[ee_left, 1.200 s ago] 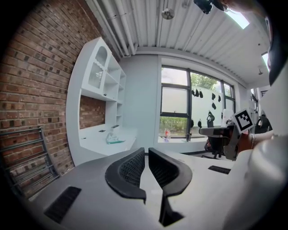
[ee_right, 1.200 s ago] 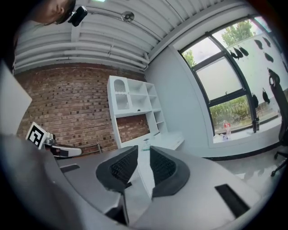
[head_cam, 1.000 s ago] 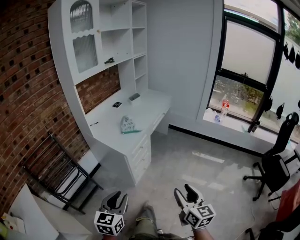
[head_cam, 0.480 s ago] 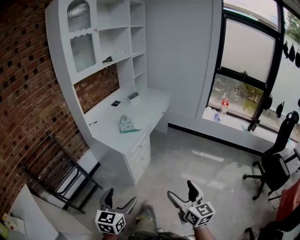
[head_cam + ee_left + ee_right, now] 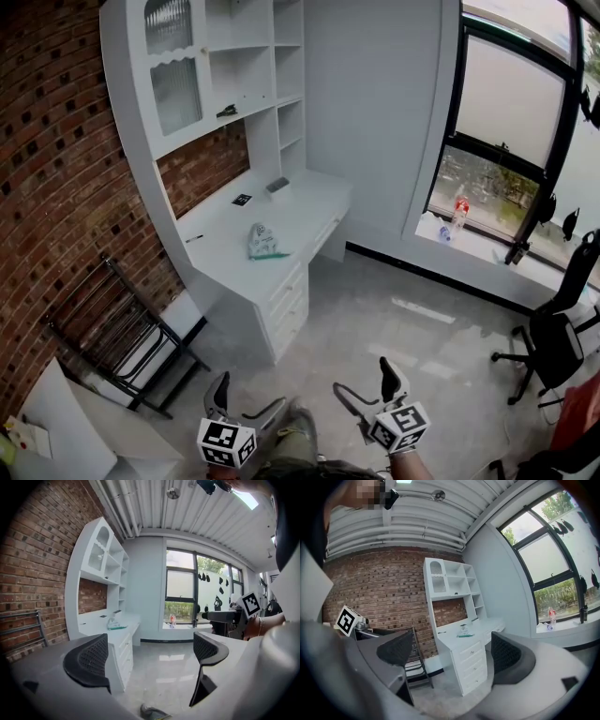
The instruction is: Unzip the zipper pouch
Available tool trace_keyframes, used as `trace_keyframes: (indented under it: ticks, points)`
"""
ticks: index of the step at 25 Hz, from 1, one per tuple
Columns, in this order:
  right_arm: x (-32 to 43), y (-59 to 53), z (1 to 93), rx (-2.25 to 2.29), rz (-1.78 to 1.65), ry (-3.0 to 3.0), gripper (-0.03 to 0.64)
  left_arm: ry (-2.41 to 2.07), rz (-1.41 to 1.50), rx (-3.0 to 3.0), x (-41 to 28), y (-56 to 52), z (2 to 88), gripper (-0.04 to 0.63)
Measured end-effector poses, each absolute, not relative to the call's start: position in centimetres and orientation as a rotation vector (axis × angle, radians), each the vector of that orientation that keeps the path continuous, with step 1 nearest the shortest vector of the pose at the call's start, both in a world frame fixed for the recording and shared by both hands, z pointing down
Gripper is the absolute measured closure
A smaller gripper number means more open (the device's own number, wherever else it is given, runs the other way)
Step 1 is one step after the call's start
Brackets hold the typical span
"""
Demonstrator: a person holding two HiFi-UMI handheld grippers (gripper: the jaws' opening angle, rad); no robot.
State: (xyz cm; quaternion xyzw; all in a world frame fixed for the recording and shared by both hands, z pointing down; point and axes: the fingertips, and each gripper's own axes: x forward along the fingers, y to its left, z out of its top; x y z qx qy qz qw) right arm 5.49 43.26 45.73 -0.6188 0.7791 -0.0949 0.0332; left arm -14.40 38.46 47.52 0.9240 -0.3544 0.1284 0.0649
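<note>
The zipper pouch (image 5: 262, 242), pale with a green edge, lies on the white desk (image 5: 314, 202) across the room, far from both grippers. It shows small in the left gripper view (image 5: 114, 622) and in the right gripper view (image 5: 464, 631). My left gripper (image 5: 248, 401) hangs low at the bottom of the head view, its jaws opening wide with nothing between them (image 5: 149, 653). My right gripper (image 5: 366, 380) is beside it, its jaws also opening, with only air between its pads (image 5: 451, 651).
A white hutch with shelves (image 5: 211, 75) rises over the desk against the brick wall. A black metal rack (image 5: 122, 337) stands left of the desk. A black office chair (image 5: 553, 337) is at the right, below a window sill with a bottle (image 5: 460, 211). Grey floor lies between me and the desk.
Both grippers' jaws have spread from nearly shut to wide apart. The head view has shifted a little, so the desk sits slightly further right.
</note>
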Motion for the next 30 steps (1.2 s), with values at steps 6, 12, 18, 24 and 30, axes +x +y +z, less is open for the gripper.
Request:
trace_keyframes:
  ticks: [6, 12, 18, 24, 30]
  points:
    - [5.7, 42.5, 46.3, -1.888, -0.247, 2.496, 0.122, -1.046, 0.513, 2.821, -13.6, 37.2, 48.7, 0.061]
    - [7.5, 40.7, 46.6, -1.928, -0.264, 2.459, 0.123, -1.010, 0.469, 2.790, -12.0, 35.0, 49.1, 0.061]
    - [9.0, 37.7, 47.8, -1.956, -0.286, 2.457, 0.130, -0.980, 0.445, 2.851, -9.9, 31.4, 48.8, 0.061]
    - [9.9, 31.3, 48.4, -1.938, -0.300, 2.488, 0.147, -0.948, 0.394, 2.864, -8.1, 25.7, 49.1, 0.063]
    - [11.2, 21.2, 47.0, -1.915, -0.326, 2.493, 0.169, -0.992, 0.373, 2.830, -6.8, 16.0, 49.1, 0.063]
